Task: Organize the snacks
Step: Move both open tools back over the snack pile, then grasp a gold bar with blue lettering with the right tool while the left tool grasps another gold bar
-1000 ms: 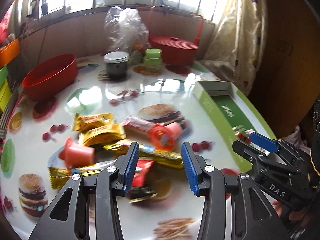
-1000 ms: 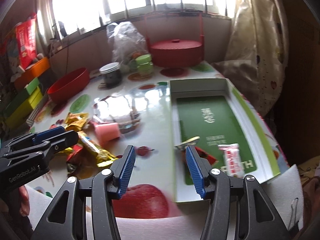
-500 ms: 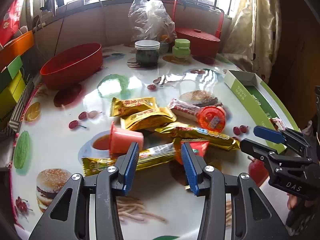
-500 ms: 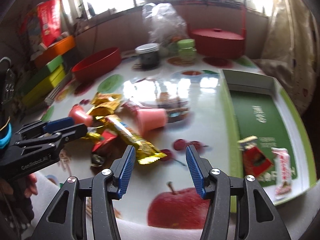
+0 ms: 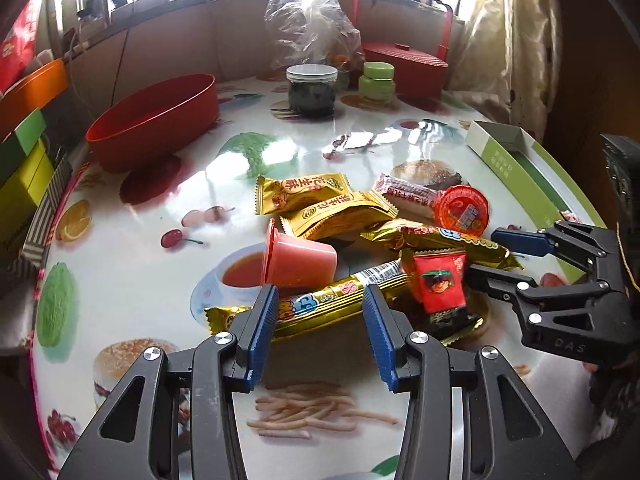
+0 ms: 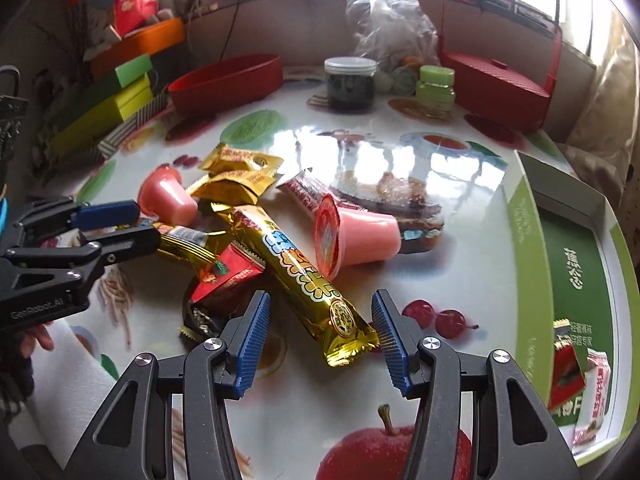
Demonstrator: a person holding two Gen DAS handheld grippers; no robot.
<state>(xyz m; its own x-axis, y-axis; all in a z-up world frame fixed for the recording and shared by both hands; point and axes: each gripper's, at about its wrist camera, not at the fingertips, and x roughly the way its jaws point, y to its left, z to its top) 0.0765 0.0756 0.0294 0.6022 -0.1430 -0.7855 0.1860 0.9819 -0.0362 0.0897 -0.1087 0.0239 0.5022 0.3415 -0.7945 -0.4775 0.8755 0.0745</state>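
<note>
A pile of snacks lies mid-table. My left gripper (image 5: 320,332) is open, its tips just short of a long gold bar (image 5: 320,304) that runs crosswise beyond them. Behind that bar lie a pink jelly cup (image 5: 298,260), a red packet (image 5: 440,284) and gold packets (image 5: 340,216). My right gripper (image 6: 322,340) is open too, and the near end of a second gold bar (image 6: 304,272) lies between its tips, untouched. A red-lidded jelly cup (image 6: 360,236) lies beside that bar. The green box (image 6: 580,272) at right holds a red packet (image 6: 566,376) and a pink-white one (image 6: 592,400).
At the back stand a red oval bowl (image 5: 156,120), a dark-filled jar (image 5: 312,92), a green jar (image 5: 376,82), a plastic bag (image 5: 312,28) and a red lidded basket (image 5: 404,64). Stacked coloured boxes (image 6: 120,96) line the left edge. A curtain hangs on the right.
Both grippers have come down and closer to the snack pile. The right one swung left from over the green box to the pile. Neither jaw width has changed.
</note>
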